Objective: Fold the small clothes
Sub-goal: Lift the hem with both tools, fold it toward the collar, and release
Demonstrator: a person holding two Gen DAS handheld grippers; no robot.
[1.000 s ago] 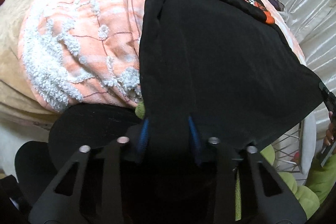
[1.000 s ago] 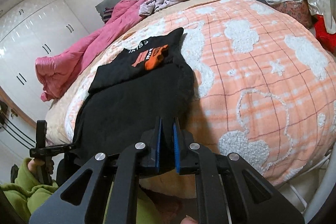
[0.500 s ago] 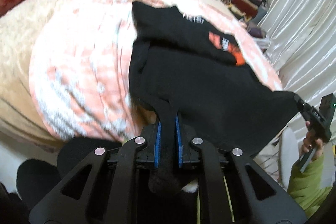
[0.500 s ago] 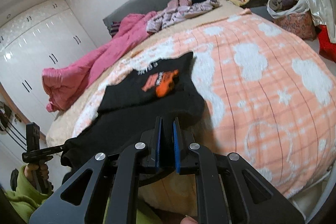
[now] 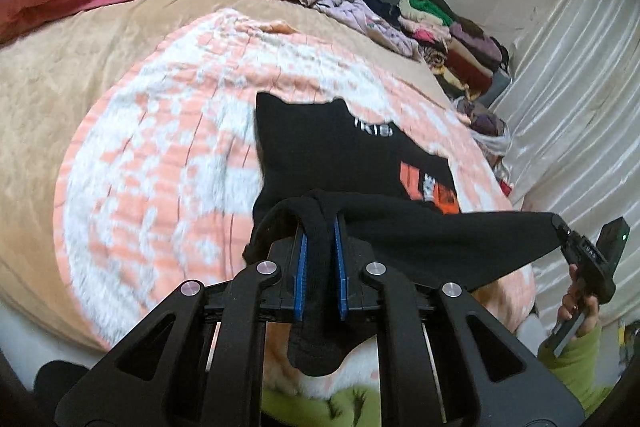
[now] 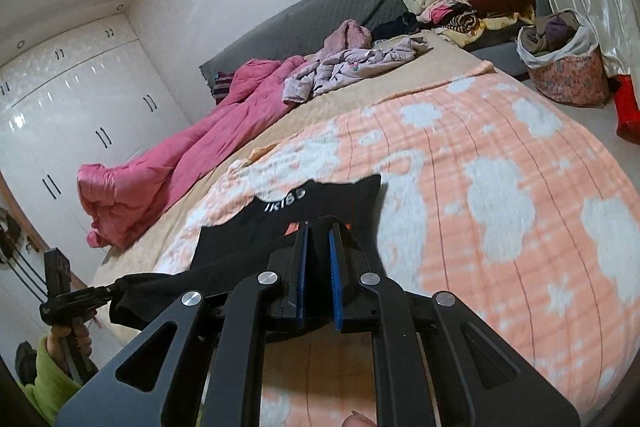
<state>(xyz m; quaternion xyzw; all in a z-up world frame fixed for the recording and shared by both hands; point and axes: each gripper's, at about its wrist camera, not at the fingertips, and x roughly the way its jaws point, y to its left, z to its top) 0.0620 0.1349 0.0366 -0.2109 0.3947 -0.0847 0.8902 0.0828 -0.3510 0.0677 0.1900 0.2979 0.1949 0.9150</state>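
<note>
A black T-shirt (image 5: pixel 344 155) with white lettering and an orange print lies on the peach and white blanket (image 5: pixel 160 163). My left gripper (image 5: pixel 320 227) is shut on the shirt's near left corner and holds it raised. My right gripper (image 6: pixel 318 239) is shut on the near right corner; it also shows at the right of the left wrist view (image 5: pixel 560 227). The hem (image 5: pixel 440 239) is stretched taut between the two grippers above the bed. The far part of the shirt (image 6: pixel 288 211) still rests on the blanket.
A pink quilt (image 6: pixel 192 155) and loose lilac clothes (image 6: pixel 352 67) lie at the head of the bed. Stacked folded clothes (image 6: pixel 472 3) and a floral basket (image 6: pixel 568 75) stand beside the far right. White wardrobes (image 6: pixel 72 115) line the left wall.
The left gripper closed on the shirt's corner. Both grippers then rose and moved forward, lifting the hem over the shirt toward its collar end.
</note>
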